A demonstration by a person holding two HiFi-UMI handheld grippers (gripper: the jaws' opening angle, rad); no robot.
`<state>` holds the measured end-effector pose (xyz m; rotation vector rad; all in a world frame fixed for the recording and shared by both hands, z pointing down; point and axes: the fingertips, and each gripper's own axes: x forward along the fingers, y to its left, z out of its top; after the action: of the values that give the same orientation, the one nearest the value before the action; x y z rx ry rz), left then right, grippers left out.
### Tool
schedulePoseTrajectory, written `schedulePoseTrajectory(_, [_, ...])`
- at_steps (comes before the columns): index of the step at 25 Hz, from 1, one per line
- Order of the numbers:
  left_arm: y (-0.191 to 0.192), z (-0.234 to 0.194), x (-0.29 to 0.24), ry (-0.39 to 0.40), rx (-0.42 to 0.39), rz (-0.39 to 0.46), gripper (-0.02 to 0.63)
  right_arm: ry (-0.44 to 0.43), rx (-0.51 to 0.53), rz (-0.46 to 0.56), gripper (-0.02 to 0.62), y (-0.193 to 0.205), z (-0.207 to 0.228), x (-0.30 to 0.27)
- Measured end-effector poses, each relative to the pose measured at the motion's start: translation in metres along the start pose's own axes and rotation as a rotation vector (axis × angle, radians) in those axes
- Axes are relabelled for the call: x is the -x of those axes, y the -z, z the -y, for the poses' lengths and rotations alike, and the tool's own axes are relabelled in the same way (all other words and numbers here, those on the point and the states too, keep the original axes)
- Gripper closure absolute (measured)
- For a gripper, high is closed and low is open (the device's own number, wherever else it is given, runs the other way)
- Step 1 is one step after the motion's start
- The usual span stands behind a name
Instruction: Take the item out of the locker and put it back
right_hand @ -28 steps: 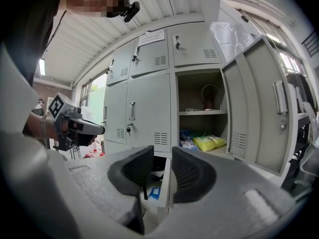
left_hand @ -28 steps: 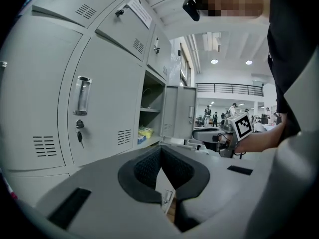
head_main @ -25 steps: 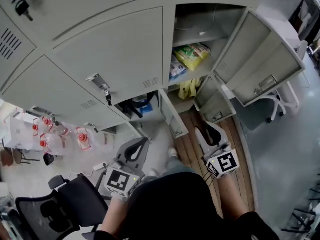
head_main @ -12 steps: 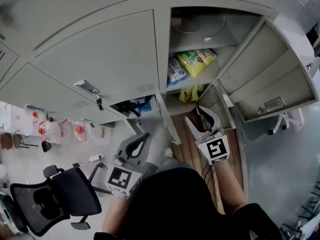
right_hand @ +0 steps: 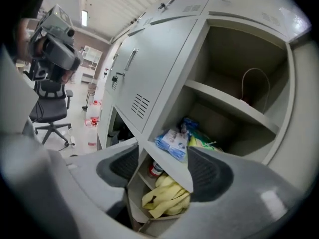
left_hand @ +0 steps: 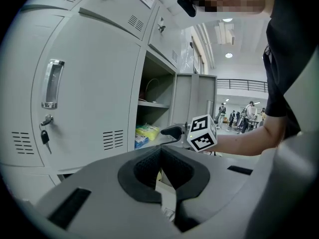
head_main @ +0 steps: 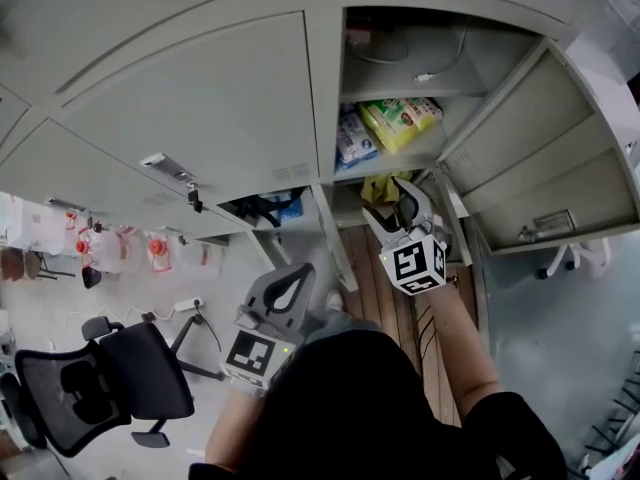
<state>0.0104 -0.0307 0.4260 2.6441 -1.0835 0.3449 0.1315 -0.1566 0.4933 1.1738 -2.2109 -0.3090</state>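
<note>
The open locker [head_main: 330,118] has a shelf holding a blue packet [head_main: 352,138] and a green-and-yellow packet [head_main: 400,120]. Yellow gloves [head_main: 376,186] lie in the compartment below. My right gripper [head_main: 393,208] is just in front of that lower compartment. Its jaws have just been opening and stand open with nothing between them. In the right gripper view the blue packet [right_hand: 172,142] and the gloves [right_hand: 164,198] show beyond the right gripper [right_hand: 164,166]. My left gripper [head_main: 303,268] hangs lower left, away from the lockers, shut and empty; in its own view the left gripper [left_hand: 162,151] faces closed doors.
Two grey doors [head_main: 540,158] swing out at the right of the open lockers. A key [head_main: 193,200] hangs in a closed door. Another low compartment [head_main: 270,208] stands open. A black office chair [head_main: 100,388] and several bottles [head_main: 130,253] are on the floor at left.
My right gripper has come up and forward to the open lockers, rolled, and its jaws have spread. My left gripper has drifted slightly right and up.
</note>
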Motion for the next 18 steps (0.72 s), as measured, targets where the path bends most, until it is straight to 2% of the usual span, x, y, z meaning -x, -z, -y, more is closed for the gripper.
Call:
schedulePoseTrajectory(2, [0.003, 0.000, -0.001, 0.002, -0.010, -0.003, 0.595, -0.013, 0.037, -0.023, 0.278, 0.002, 0.000, -0.012])
schedulePoseTrajectory(5, [0.008, 0.000, -0.002, 0.014, -0.072, 0.003, 0.595, -0.019, 0.104, -0.045, 0.251, 0.004, 0.002, -0.029])
schedulePoseTrajectory(7, [0.007, 0.000, -0.002, 0.007, -0.074, 0.002, 0.595, -0.024, 0.156, -0.059, 0.230, 0.006, 0.001, -0.039])
schedulePoseTrajectory(10, [0.006, -0.001, -0.001, -0.015, -0.036, -0.005, 0.595, -0.030, 0.239, -0.084, 0.218, 0.010, 0.000, -0.053])
schedulePoseTrajectory(14, [0.012, -0.003, -0.001, -0.011, -0.078, -0.004, 0.595, -0.034, 0.313, -0.108, 0.210, 0.014, -0.003, -0.069])
schedulePoseTrajectory(18, [0.011, -0.006, -0.003, -0.038, -0.048, -0.008, 0.595, -0.037, 0.395, -0.128, 0.190, 0.019, -0.005, -0.085])
